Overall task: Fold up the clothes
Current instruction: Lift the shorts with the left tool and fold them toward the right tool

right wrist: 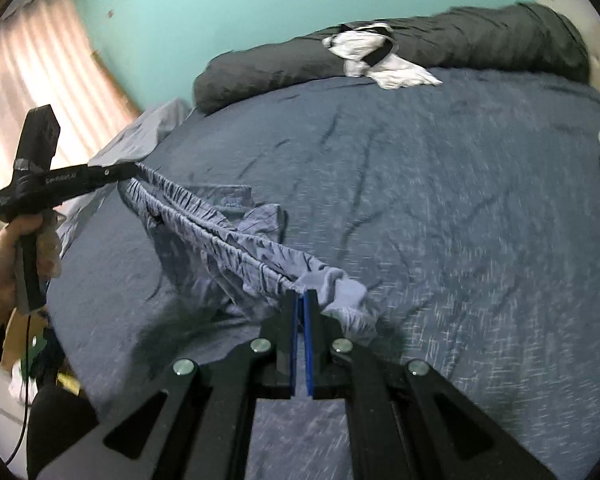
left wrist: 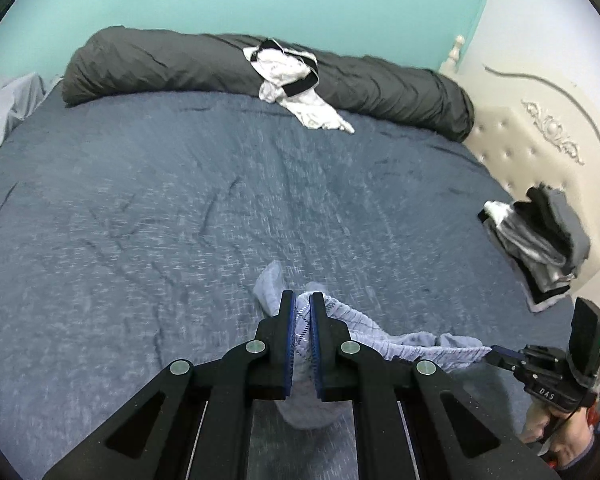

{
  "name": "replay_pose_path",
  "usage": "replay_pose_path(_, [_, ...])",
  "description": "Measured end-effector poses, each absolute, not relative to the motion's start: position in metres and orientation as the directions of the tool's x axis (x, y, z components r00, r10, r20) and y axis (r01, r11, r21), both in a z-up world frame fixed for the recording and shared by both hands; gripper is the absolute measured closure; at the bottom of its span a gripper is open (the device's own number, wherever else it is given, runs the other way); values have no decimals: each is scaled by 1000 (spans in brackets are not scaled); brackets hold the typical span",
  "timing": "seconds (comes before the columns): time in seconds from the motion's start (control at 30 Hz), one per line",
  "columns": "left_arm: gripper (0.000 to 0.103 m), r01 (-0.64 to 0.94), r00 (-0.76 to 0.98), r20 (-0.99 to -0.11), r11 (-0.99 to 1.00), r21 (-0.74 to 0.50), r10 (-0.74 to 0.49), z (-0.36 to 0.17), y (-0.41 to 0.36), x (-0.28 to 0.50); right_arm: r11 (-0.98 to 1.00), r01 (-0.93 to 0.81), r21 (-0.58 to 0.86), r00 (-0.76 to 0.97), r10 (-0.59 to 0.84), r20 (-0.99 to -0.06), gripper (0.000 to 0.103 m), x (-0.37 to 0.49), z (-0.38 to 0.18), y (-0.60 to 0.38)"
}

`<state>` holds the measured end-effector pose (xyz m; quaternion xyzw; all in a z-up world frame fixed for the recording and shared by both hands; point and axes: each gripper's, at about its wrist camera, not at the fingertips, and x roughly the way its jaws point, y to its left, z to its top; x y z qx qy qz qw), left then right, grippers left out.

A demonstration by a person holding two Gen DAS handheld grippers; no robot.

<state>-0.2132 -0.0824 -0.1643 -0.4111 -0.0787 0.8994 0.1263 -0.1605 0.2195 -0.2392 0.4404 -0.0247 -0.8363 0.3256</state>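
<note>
A pair of light blue checked shorts (right wrist: 228,240) with an elastic waistband hangs stretched between both grippers above the blue bedspread (left wrist: 180,200). My left gripper (left wrist: 302,300) is shut on one end of the waistband (left wrist: 400,344). My right gripper (right wrist: 302,296) is shut on the other end, and it shows at the lower right of the left wrist view as the right gripper (left wrist: 496,354). In the right wrist view the left gripper (right wrist: 128,170) pinches the far end. The legs of the shorts trail on the bedspread (right wrist: 460,220).
A rolled dark grey duvet (left wrist: 180,68) lies along the far wall with a white and black garment (left wrist: 296,80) draped over it. A stack of folded grey and black clothes (left wrist: 540,240) sits by the padded headboard (left wrist: 512,148). A light sheet (left wrist: 4,112) is bunched at the left.
</note>
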Motion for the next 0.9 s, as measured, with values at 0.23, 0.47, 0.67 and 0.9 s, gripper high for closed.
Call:
replay_pose_path(0.23, [96,-138,-619,-737,-961,-241,273,-165,-95,-166,-726,633,268,-297,-547,-782,101,-138,-211,193])
replay_pose_path(0.47, [96,-90,-560,-792,-968,-235,244,-208,-107,-144,-727,627,281,-176,-483,-858,101,-123,-274,158])
replay_pose_path(0.67, [96,-65,-542,-808,-970,-234,231,-228,-116,-142,-771,561,301,-179,-469,-865,100,-128,-292,164])
replay_pose_path(0.9, [96,-48,-536,-812,-968,-245,232,-235,-125,-141,-776,495,391,-221,-548,-807,89,-126,-267,203])
